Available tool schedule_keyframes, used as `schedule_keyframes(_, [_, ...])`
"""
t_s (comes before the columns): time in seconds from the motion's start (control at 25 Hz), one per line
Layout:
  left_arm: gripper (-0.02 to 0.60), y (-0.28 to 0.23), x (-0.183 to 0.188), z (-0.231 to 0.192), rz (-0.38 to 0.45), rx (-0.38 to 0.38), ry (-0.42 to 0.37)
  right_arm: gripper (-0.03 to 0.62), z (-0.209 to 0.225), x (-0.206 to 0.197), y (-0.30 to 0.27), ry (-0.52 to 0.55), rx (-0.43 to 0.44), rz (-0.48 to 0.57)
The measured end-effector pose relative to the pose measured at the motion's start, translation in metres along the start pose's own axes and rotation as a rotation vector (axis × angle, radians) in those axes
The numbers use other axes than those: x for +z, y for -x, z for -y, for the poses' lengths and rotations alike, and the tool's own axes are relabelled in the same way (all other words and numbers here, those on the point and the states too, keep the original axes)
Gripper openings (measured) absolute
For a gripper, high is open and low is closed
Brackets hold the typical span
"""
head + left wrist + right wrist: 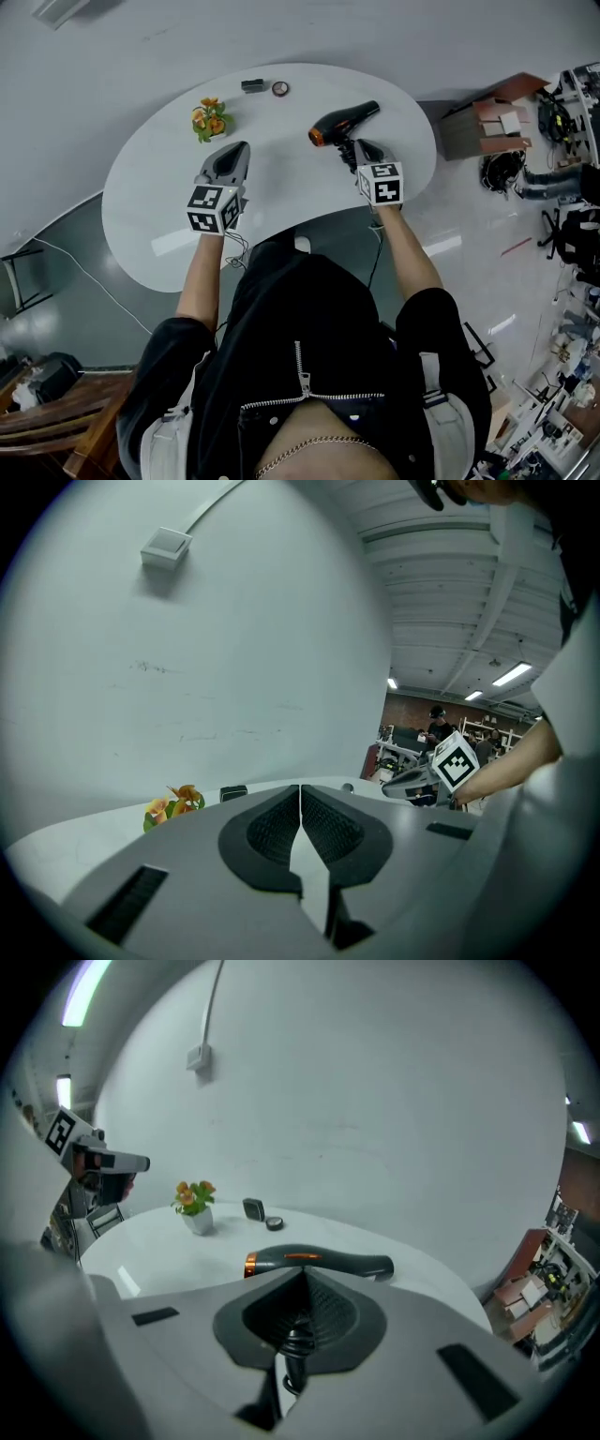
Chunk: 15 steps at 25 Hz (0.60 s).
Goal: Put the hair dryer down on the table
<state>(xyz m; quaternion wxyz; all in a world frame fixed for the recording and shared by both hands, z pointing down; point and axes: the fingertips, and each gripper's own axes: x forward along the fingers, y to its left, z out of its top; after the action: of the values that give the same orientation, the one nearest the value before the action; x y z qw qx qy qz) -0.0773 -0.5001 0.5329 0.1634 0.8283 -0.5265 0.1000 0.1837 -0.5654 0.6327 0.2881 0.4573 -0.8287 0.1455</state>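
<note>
A black hair dryer [342,122] with an orange ring at its nozzle lies level at the right of the white oval table [281,216], whether resting on it or just above I cannot tell. Its barrel [319,1262] runs crosswise just past my right gripper [302,1274]. That gripper [364,148] is shut, with the ribbed cord end of the dryer's handle caught between its jaws. My left gripper [234,150] hovers over the table's left half. Its jaws [300,789] are shut together with nothing between them.
A small potted plant [210,118] stands at the back left of the table. A black box [252,85] and a round ring-like thing [279,88] lie at the far edge. A cardboard box [492,122] sits on the floor at the right, a wooden chair [56,422] at the lower left.
</note>
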Motion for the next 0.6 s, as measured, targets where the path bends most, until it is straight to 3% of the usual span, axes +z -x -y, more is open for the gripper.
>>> schedule_keyframes(0.2, [0.023,0.004,0.009,0.014,0.02,-0.02,-0.033,0.005,0.001,0.031,0.039,-0.031,-0.036,0.167])
schedule_keyframes(0.6, [0.023,0.015,0.028,0.039,0.071,-0.042,-0.073,0.003,-0.01,0.09,0.116,-0.044,-0.061,0.396])
